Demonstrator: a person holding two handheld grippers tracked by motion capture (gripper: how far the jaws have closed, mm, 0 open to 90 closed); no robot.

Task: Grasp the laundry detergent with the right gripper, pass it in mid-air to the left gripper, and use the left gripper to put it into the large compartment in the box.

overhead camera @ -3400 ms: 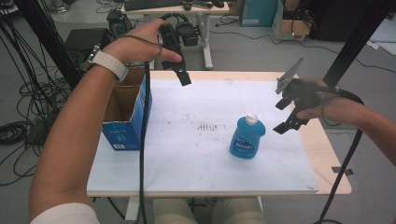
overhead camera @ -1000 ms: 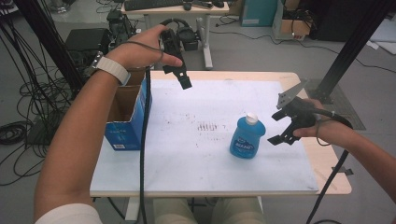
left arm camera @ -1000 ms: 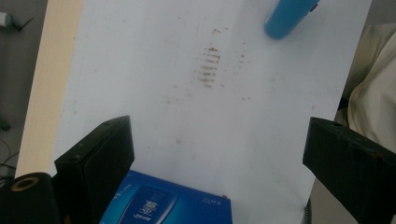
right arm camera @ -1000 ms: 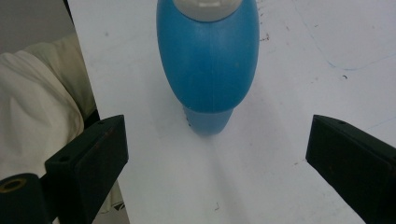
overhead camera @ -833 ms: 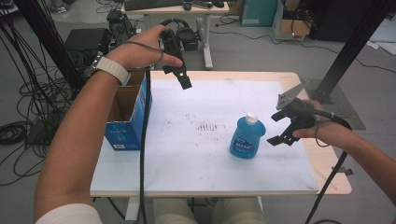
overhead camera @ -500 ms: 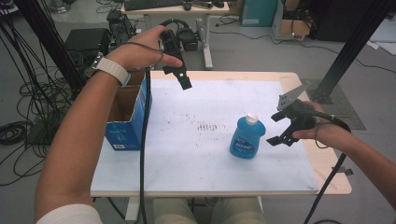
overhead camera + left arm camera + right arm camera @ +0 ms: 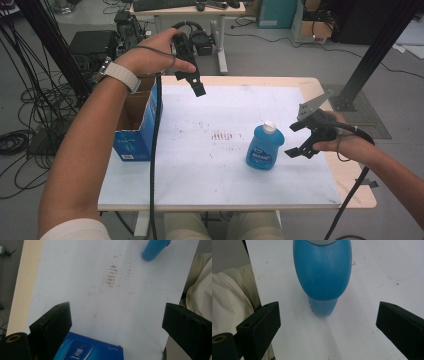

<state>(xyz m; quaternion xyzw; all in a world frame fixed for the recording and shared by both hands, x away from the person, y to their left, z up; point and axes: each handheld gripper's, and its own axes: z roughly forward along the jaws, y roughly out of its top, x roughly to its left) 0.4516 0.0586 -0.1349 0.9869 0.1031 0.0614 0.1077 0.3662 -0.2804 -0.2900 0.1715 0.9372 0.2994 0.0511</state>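
Blue bottle (image 7: 264,148) stands upright on the white tabletop (image 7: 220,165), right of centre, white cap on top, label facing the person. In the right gripper view the bottle (image 7: 322,275) sits centred ahead of the two black fingers, past their tips, not between them and not touched.

Right gripper (image 7: 299,140) is just beside the bottle on its right, held low over the tabletop by the right hand (image 7: 340,147). Its fingers are spread wide and hold nothing. One finger (image 7: 295,151) reaches toward the bottle's lower body, the other (image 7: 297,125) is level with the cap; a gap shows between both and the bottle. Grey plate on top of the gripper, cable trailing off toward the table's right edge.

Left gripper (image 7: 197,89) is raised over the far left part of the tabletop, held by the left hand (image 7: 155,52), a watch with a pale strap on that wrist. In the left gripper view its fingers (image 7: 53,325) stand far apart with nothing between them, pointing down at the tabletop; the bottle's base (image 7: 155,248) is at the top edge, well apart.

Open cardboard box (image 7: 137,122) with a blue printed side sits at the left edge of the tabletop, near the left forearm. Brownish smudges (image 7: 222,135) mark the tabletop between box and bottle, nearer the bottle. Black cable (image 7: 154,165) hangs from the left gripper across the box's right side and down over the near edge.
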